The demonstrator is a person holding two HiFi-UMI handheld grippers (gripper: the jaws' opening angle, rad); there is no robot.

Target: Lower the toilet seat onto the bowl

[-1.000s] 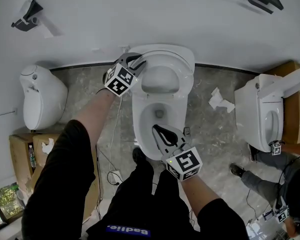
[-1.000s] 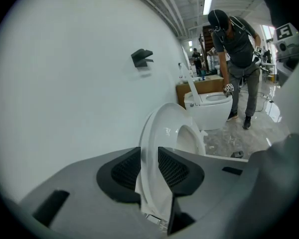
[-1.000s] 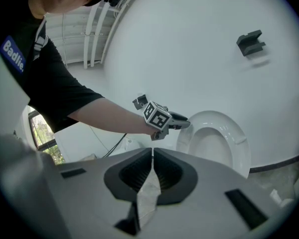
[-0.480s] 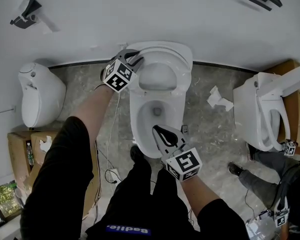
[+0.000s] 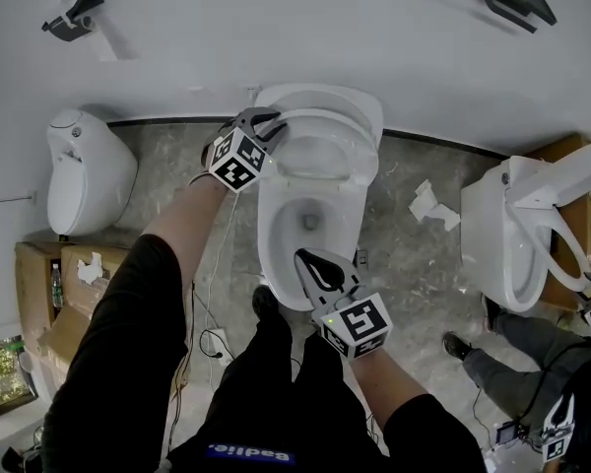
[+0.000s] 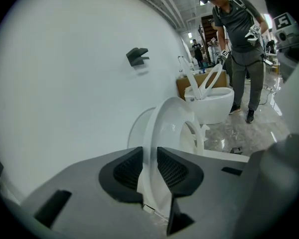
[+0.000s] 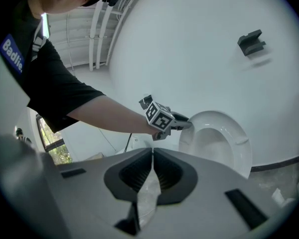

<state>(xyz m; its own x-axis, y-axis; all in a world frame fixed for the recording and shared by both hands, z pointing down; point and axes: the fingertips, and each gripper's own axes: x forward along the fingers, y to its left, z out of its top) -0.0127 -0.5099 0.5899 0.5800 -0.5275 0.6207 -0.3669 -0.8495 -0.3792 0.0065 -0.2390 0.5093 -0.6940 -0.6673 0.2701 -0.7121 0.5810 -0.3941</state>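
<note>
A plain white wall [image 5: 177,47] stands close behind the tilted white plastic toilet seat [image 5: 320,151]. Over the white ceramic bowl [image 5: 270,235] the way is open, save the front rim, where the right hand-held gripper [image 5: 303,260] hangs. Grey stone floor [image 5: 414,254] either side is passable.

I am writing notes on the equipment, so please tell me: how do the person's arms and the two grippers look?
The left gripper and the right gripper each have a grey body, dark ribbed pads and a white cube with black square markers. The person wears a black shirt with short sleeves; the forearms are bare.
</note>
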